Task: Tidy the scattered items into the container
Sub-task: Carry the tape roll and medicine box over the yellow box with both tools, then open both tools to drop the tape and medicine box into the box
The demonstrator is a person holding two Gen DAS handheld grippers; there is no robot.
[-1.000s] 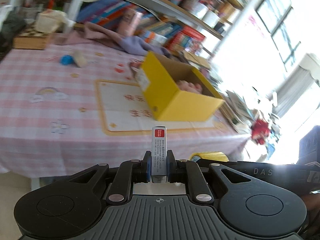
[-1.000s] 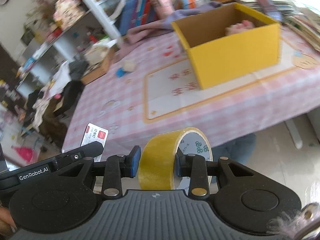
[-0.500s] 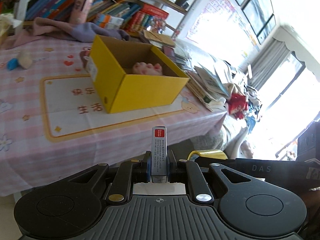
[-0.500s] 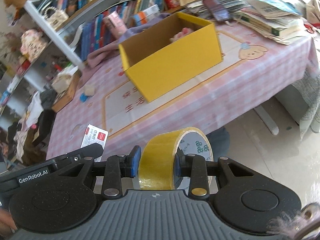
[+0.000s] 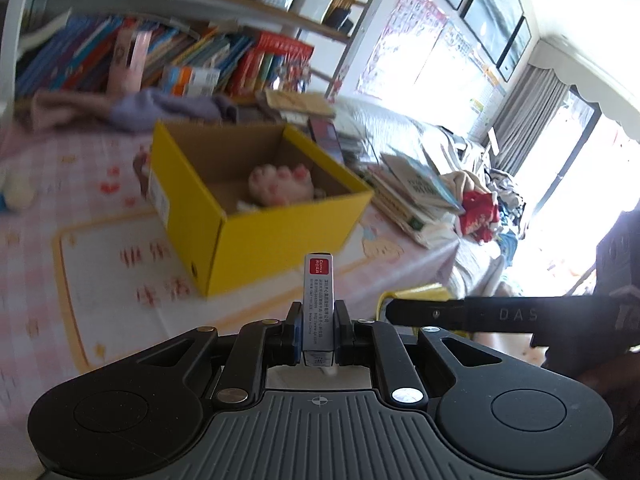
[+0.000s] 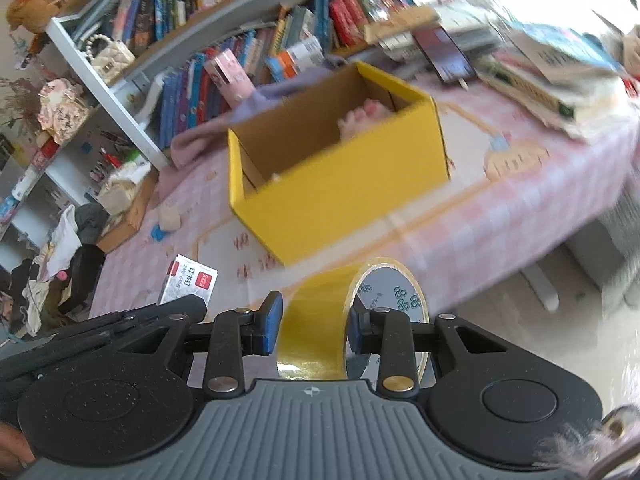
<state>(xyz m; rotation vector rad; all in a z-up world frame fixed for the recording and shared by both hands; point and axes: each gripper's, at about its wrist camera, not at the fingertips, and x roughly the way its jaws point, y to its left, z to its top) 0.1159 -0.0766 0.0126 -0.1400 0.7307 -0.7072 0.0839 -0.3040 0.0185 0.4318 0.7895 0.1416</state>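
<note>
- The left gripper (image 5: 318,326) pinches a small white staple box (image 5: 318,304) with a red label, held upright between the two pads; its top end sticks out above the fingers.
- The right gripper (image 6: 313,322) clamps a roll of yellow tape (image 6: 320,324) on edge, one finger outside the roll and the other through its core.
- In the right wrist view the staple box (image 6: 188,284) shows at lower left, above the dark body of the left gripper.
- In the left wrist view a yellow edge of the tape (image 5: 412,294) peeks from behind the right gripper's black arm.
- Past both grippers lies the worktop (image 6: 500,216), covered in a pink checked cloth with a cream mat.
- On the mat stands an open yellow cardboard box (image 5: 256,208), with a pink plush paw (image 5: 280,182) inside it.
- Left of the yellow cardboard box, apart from it, a small cream block (image 6: 170,218) lies beside a blue bit.
- Stacked books (image 5: 416,196) sit at the worktop's right end.
- Behind runs a bookshelf (image 6: 224,40) full of books.
</note>
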